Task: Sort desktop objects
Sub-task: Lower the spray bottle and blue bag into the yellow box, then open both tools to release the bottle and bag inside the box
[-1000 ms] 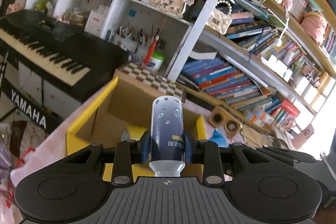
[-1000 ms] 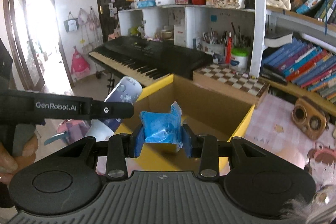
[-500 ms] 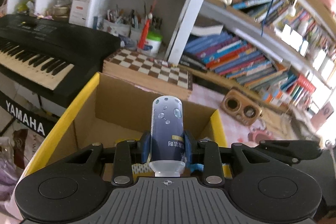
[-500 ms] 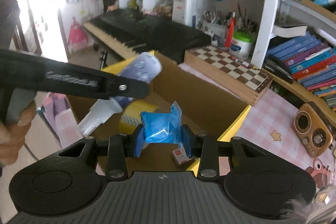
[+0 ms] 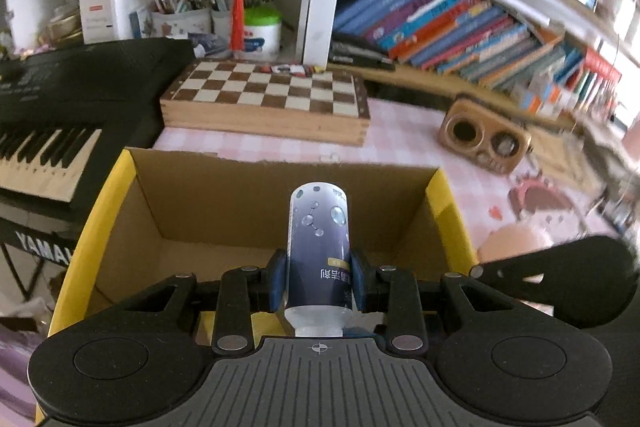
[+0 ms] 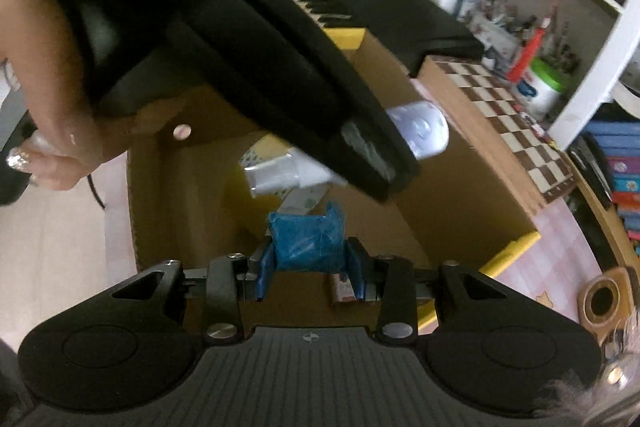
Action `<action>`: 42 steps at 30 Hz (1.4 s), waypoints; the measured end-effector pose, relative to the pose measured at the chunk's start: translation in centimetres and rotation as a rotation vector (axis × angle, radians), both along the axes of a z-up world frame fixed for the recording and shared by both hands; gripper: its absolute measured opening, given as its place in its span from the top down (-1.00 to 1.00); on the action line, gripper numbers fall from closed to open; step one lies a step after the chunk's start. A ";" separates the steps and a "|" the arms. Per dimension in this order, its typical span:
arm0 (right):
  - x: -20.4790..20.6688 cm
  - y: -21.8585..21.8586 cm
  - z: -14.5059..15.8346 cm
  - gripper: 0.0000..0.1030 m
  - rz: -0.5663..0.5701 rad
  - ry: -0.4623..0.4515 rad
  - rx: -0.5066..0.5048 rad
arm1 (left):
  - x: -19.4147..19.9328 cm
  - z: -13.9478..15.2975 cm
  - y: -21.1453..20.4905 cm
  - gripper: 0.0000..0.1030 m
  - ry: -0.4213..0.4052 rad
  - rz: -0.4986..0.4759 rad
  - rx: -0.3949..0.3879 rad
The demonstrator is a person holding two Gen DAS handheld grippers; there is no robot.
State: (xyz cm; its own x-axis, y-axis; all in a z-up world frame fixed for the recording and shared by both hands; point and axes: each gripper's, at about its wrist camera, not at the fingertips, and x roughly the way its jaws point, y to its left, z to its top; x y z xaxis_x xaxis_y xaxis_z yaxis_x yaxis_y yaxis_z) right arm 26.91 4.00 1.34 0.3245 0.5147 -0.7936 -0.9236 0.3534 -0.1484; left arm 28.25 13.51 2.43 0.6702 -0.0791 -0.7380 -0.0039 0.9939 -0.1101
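Note:
My left gripper [image 5: 318, 281] is shut on a dark blue bottle [image 5: 319, 243] with a clear cap, held over the open cardboard box [image 5: 256, 187] with yellow flaps. In the right wrist view, my right gripper [image 6: 310, 265] is shut on a crumpled blue packet [image 6: 307, 243], also above the box [image 6: 460, 187]. The left gripper's black body [image 6: 240, 39] crosses that view from the upper left, with the bottle's end [image 6: 422, 129] showing past it and a person's hand [image 6: 44, 115] on its handle. Small items lie on the box floor, partly hidden.
A wooden chessboard box [image 5: 264, 99] lies behind the cardboard box. A black keyboard [image 5: 60, 107] stands to the left. A wooden speaker [image 5: 486, 139] sits on the pink checked tablecloth [image 5: 404, 151] at right. Shelves of books and pen pots fill the back.
Both grippers have tilted further down and moved over the box, each keeping its grip. The left gripper now fills the upper left of the right wrist view.

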 end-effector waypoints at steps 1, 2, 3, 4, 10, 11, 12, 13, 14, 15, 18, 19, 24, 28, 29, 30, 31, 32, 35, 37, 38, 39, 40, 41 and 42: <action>0.1 0.1 -0.1 0.32 0.011 0.002 -0.011 | 0.1 -0.2 -0.1 0.40 0.010 -0.004 0.011; 0.1 0.3 -0.2 0.31 0.022 0.001 -0.021 | 0.3 -0.4 -0.1 0.40 0.023 -0.006 0.014; 0.1 0.4 -0.4 0.31 0.032 0.001 -0.030 | 0.4 -0.6 0.0 0.40 0.034 -0.006 0.015; 0.2 0.5 -0.5 0.31 0.040 0.003 -0.040 | 0.5 -0.8 0.0 0.40 0.045 -0.006 0.017; 0.7 0.9 -1.3 0.31 0.068 0.026 -0.080 | 0.9 -1.6 -0.6 0.40 0.092 -0.053 0.049; 0.8 0.8 -1.4 0.31 0.073 0.030 -0.083 | 1.0 -1.7 -0.7 0.40 0.101 -0.063 0.056; 0.9 0.9 -1.4 0.31 0.079 0.031 -0.089 | 1.1 -1.9 -0.8 0.40 0.110 -0.071 0.061; 0.9 0.9 -1.5 0.31 0.085 0.032 -0.095 | 1.2 -2.1 -0.9 0.40 0.117 -0.077 0.066; 1.0 1.0 -1.5 0.31 0.090 0.034 -0.101 | 1.2 -2.2 -0.9 0.40 0.123 -0.081 0.069; 1.0 1.0 -1.6 0.31 0.093 0.036 -0.105 | 1.2 -2.3 -0.9 0.40 0.127 -0.083 0.068; 1.2 1.2 -1.9 0.30 0.101 0.040 -0.118 | 1.2 -2.4 -1.0 0.40 0.129 -0.088 0.067; 1.2 1.2 -1.9 0.30 0.103 0.042 -0.121 | 1.3 -2.4 -1.0 0.40 0.131 -0.088 0.067; 1.6 1.8 -2.3 0.30 0.103 0.044 -0.134 | 1.2 -2.4 -0.8 0.40 0.130 -0.079 0.056; 1.6 1.8 -2.5 0.30 0.102 0.043 -0.129 | 1.0 -2.4 -0.9 0.39 0.128 -0.075 0.061; 1.6 1.7 -2.5 0.30 0.101 0.042 -0.127 | 0.9 -2.4 -0.8 0.39 0.125 -0.074 0.059; 1.5 1.7 -2.5 0.30 0.100 0.042 -0.125 | 0.8 -2.3 -0.8 0.39 0.118 -0.073 0.056; 1.5 1.6 -2.5 0.30 0.098 0.042 -0.123 | 0.7 -2.2 -0.7 0.39 0.103 -0.070 0.052; 1.5 1.6 -2.5 0.30 0.097 0.041 -0.121 | 0.5 -1.9 -0.6 0.39 0.083 -0.066 0.048; 1.5 1.6 -2.5 0.28 0.090 0.029 -0.115 | 0.2 -0.9 -0.3 0.36 0.037 -0.053 0.041; 1.4 1.4 -2.3 0.28 0.085 0.026 -0.107 | 0.0 -0.3 -0.2 0.35 0.007 -0.041 0.049; 1.4 1.3 -2.2 0.27 0.081 0.026 -0.101 | -0.1 0.0 0.0 0.35 -0.006 -0.031 0.050; 1.4 1.2 -2.1 0.26 0.076 0.026 -0.094 | -0.3 0.3 0.1 0.35 -0.017 -0.020 0.047; 1.3 1.2 -1.9 0.26 0.072 0.026 -0.088 | -0.5 0.5 0.3 0.35 -0.027 -0.012 0.042; 1.3 1.1 -1.8 0.26 0.066 0.025 -0.082 | -0.7 0.8 0.4 0.35 -0.038 -0.002 0.036; 1.2 1.0 -1.6 0.26 0.062 0.021 -0.076 | -0.9 1.1 0.5 0.35 -0.048 0.005 0.034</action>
